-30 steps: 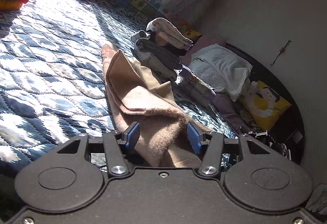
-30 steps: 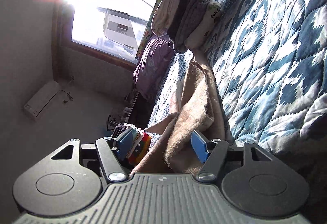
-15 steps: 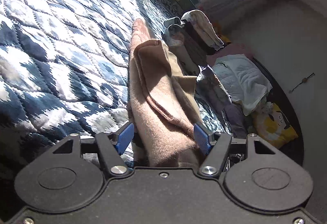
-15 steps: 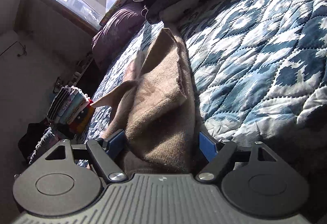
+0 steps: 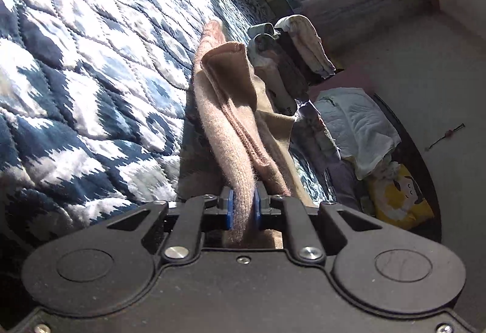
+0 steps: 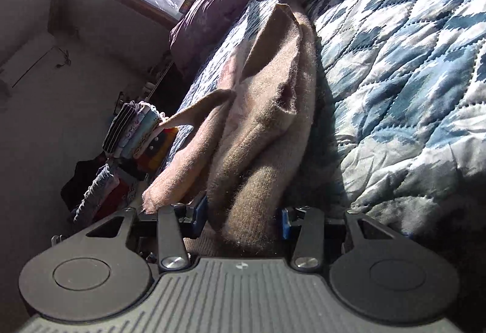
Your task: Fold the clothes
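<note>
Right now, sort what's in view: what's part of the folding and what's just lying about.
In the job:
- tan knit garment
- left tool, clamped on it
- right tool, open around it

Lying about:
- quilted bedspread
- folded clothes stack
- purple pillow
- yellow cushion

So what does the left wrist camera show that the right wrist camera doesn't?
Only the left wrist view shows the left hand-held gripper pinched shut on the sweater, plus a yellow cushion. Only the right wrist view shows the right hand-held gripper with its jaws apart around the sweater, and a purple pillow. Both show the tan sweater on the blue quilt.
</note>
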`<state>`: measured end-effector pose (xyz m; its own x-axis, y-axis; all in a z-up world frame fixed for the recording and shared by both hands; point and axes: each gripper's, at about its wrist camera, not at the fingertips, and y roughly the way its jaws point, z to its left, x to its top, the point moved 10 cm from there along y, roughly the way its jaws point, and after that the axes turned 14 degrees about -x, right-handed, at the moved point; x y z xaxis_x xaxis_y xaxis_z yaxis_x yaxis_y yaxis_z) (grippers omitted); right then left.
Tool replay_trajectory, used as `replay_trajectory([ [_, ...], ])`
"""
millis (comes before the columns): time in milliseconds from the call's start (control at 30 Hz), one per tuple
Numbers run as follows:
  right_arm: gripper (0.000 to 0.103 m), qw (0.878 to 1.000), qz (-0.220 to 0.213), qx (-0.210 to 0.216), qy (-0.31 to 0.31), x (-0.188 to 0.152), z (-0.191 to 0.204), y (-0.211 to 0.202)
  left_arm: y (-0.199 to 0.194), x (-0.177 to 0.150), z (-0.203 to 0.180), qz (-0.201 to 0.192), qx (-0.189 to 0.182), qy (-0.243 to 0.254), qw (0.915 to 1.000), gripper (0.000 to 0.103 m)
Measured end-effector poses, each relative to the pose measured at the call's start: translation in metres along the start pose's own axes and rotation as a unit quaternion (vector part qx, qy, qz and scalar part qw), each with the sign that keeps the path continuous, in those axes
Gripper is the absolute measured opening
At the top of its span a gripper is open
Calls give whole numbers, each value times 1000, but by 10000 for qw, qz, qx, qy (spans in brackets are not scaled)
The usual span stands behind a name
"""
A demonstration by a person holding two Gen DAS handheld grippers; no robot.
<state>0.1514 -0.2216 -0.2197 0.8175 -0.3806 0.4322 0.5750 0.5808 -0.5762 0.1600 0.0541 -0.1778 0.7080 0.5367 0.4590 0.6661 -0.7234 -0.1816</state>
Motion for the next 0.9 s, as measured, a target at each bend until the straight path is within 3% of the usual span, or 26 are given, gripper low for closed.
replay_trajectory([
  [100, 45, 9986, 493, -152, -68, -19, -10, -2, -1, -19, 27, 599, 455, -186, 9970, 11],
  [167, 53, 9991, 431, -45, 23, -12, -11, -15, 3, -29, 41, 900, 557, -436, 9934, 15],
  [200, 63, 9993, 380, 7, 70, -8, -12, -22, 1, -25, 40, 857, 461, -554, 9937, 23],
  [233, 71, 9997, 202, 50, 126, -1, -14, -29, -1, -20, 37, 781, 393, -585, 9944, 40],
  [300, 75, 9996, -136, 101, 236, 15, -19, -38, -6, -4, 30, 518, 368, -317, 9975, 59],
  [433, 75, 9989, -375, -137, 246, 47, -32, -18, 6, 28, 38, 248, 321, -298, 9987, 59],
  [767, 75, 9973, -622, -154, 348, 127, -31, 55, 70, 96, 60, 136, 186, -157, 9996, 62],
  [900, 73, 9978, -609, -268, 0, 153, -26, 78, 93, 113, 65, 169, 164, -37, 9997, 62],
])
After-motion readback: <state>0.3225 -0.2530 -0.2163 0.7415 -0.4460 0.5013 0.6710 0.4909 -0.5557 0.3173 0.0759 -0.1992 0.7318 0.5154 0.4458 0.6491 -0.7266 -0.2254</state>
